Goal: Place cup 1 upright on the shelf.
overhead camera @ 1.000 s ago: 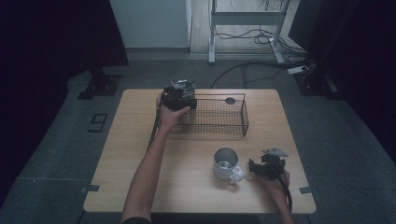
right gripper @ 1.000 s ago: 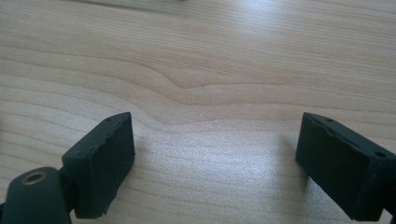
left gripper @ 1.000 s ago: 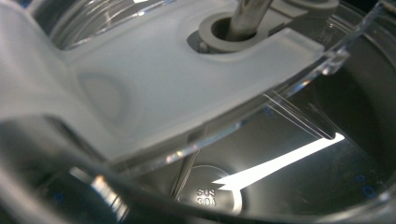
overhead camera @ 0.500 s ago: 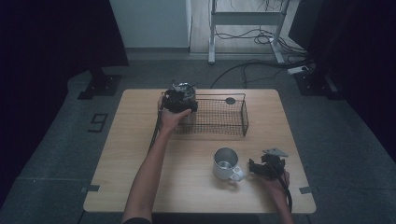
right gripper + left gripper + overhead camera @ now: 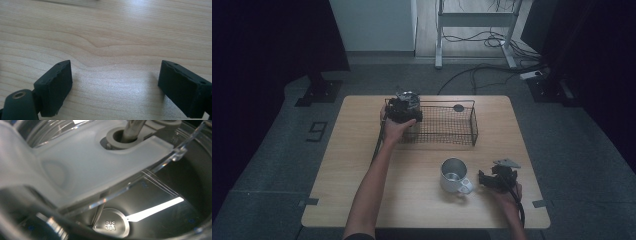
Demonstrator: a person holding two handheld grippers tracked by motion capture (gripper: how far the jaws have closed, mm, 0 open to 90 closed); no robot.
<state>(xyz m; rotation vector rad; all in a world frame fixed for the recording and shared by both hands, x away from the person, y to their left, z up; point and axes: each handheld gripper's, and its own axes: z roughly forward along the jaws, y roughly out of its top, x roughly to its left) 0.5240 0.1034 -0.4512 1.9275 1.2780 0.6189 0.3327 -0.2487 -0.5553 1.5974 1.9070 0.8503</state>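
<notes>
Left gripper (image 5: 403, 111) pinches one clear lidded steel cup (image 5: 410, 100) at the black wire basket's (image 5: 447, 125) left end; right gripper (image 5: 497, 178), jaws spread empty, lies beside one steel mug (image 5: 453, 175) on open tabletop.

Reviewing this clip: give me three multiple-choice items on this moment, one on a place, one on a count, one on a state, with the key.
1. Where does the wire basket stand?
A. On the far half of the table
B. At the near edge
C. On the floor

2. How many metal mugs stand on the bare tabletop outside the basket?
A. None
B. One
C. Three

3. How do the jaws of the right gripper stand?
A. Clamped on the mug's handle
B. Pressed together with no gap
C. Apart, with bare wood between them

Key: 1 A, the high view shows the basket by the table's far edge. 2 B, a single mug stands near the right gripper. 3 C, the right gripper view shows wood grain between the two separated jaws.
</notes>
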